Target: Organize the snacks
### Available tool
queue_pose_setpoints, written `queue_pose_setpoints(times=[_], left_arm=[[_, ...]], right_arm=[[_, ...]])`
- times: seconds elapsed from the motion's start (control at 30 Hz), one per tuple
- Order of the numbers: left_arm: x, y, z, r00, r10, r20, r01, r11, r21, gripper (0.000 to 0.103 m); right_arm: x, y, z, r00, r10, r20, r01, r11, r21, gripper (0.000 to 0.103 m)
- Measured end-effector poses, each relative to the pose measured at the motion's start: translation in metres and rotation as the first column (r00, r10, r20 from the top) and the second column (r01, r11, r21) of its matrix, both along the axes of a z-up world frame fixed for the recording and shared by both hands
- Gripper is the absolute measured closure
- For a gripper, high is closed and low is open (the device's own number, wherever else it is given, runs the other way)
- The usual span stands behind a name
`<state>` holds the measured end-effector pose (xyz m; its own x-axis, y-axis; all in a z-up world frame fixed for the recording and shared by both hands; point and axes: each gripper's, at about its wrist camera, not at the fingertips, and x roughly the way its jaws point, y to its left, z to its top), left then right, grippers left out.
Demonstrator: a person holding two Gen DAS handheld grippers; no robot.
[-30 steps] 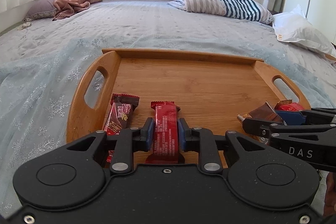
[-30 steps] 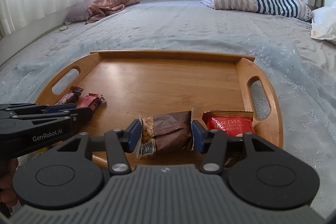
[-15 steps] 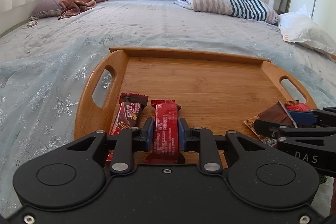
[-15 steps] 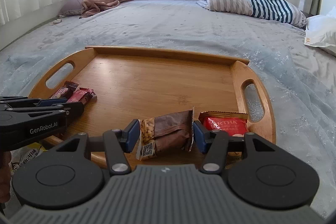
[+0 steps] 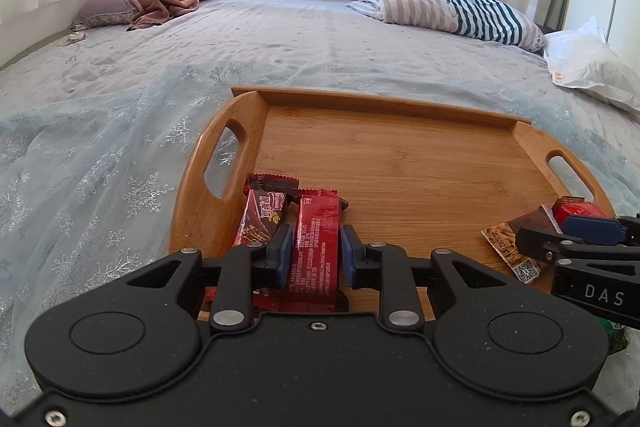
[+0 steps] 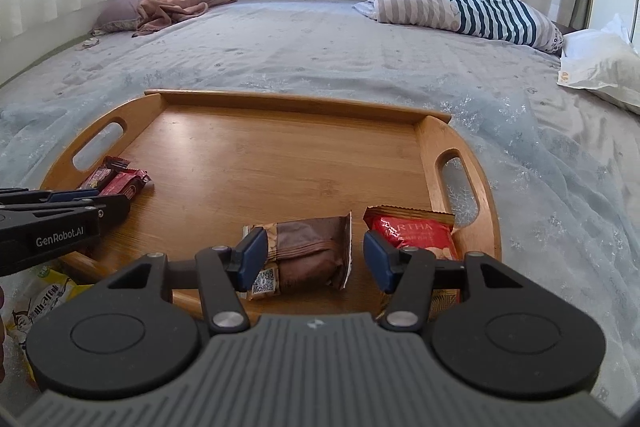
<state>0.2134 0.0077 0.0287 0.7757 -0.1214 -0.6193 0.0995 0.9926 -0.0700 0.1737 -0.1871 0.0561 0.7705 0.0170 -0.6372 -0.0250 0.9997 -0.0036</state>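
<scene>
A wooden tray (image 5: 400, 107) (image 6: 280, 103) lies on the bed. My left gripper (image 5: 313, 251) is shut on a red snack bar (image 5: 316, 235) at the tray's near left, next to a dark red bar (image 5: 262, 215). My right gripper (image 6: 310, 257) is open around a brown snack packet (image 6: 310, 247) that rests on the tray with a gap at the right finger. A red packet (image 6: 416, 235) lies right of it. The left gripper shows in the right wrist view (image 6: 104, 203), and the right gripper's fingers (image 5: 592, 231) show in the left wrist view.
A yellow snack bag (image 6: 44, 299) lies on the bed left of the tray's near edge. A striped pillow (image 6: 460, 7), a white bag (image 6: 600, 67) and a pink cloth (image 6: 176, 3) lie far back on the bed.
My right gripper's jaws have opened off the brown packet, which now rests on the tray. Both grippers have drawn back and to the left a little. The left stays shut on the red bar.
</scene>
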Motion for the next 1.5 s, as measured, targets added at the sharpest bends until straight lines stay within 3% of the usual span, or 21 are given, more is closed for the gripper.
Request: queue_pose_setpoints(times=[0.4,0.6,0.77,1.03,1.5], left_arm=[[-0.009,0.001,0.011,1.0,-0.009,0.018,0.01,0.999,-0.031,0.062],[-0.018,-0.004,0.018,0.999,0.004,0.045,-0.004,1.0,0.014,0.053],[-0.024,-0.001,0.024,0.999,0.013,0.052,-0.014,1.0,0.016,0.048],[-0.035,0.002,0.028,0.998,0.029,0.056,-0.029,1.0,0.003,0.028],[-0.059,0.008,0.035,0.998,0.028,0.053,-0.028,1.0,-0.007,0.025]], right_arm=[[-0.01,0.0,0.016,0.999,0.0,0.049,-0.001,1.0,0.022,0.014],[-0.014,-0.004,0.019,0.999,-0.013,0.047,0.011,0.999,0.035,0.01],[-0.022,-0.004,0.022,0.998,-0.018,0.06,0.017,1.0,0.019,0.001],[-0.035,-0.005,0.024,0.998,-0.023,0.061,0.022,0.999,0.028,0.0],[-0.062,-0.004,0.02,0.999,-0.018,0.03,0.016,0.997,0.08,0.0]])
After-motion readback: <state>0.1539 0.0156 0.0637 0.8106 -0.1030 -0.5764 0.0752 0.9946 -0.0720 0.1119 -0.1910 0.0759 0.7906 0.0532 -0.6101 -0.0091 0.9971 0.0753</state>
